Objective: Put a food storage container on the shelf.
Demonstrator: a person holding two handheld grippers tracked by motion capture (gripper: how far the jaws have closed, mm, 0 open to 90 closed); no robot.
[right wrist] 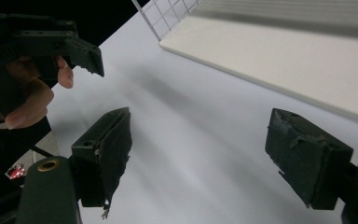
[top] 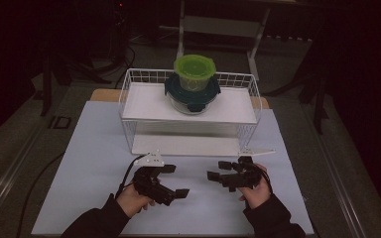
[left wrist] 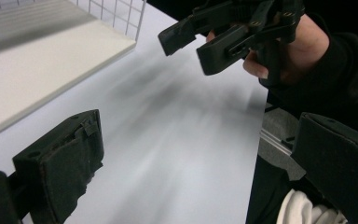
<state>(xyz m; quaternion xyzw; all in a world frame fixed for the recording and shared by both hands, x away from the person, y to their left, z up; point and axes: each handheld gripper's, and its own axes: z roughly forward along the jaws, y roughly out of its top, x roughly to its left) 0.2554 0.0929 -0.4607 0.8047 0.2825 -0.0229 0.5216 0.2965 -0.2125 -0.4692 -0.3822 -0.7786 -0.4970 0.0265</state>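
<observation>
Both claws sat lowest in the high view, near the front edge of the white surface: the left claw in the person's left hand, the right claw in the right hand, their tips turned toward each other and a bare strip of sheet between them. In the left gripper view the left claw's two black jaws stood wide apart with nothing between them, and the right gripper view showed the same of the right claw, jaws spread over blank sheet and gripping nothing. Beyond them stood a white wire rack with a lower board resting on the sheet and an upper shelf above it. On that upper shelf, toward the back and near its middle, sat a clear bowl with a dark teal lid, and a smaller tub with a bright green lid was stacked on top of it. Judging from this layout, the work had hardly begun: the stacked containers were well apart from both claws and untouched, and the reach to the shelf, the grasp and whatever moving or unstacking was meant all remained to be done. No brand, label or readable writing could be made out on the lids, the rack or the claws.
</observation>
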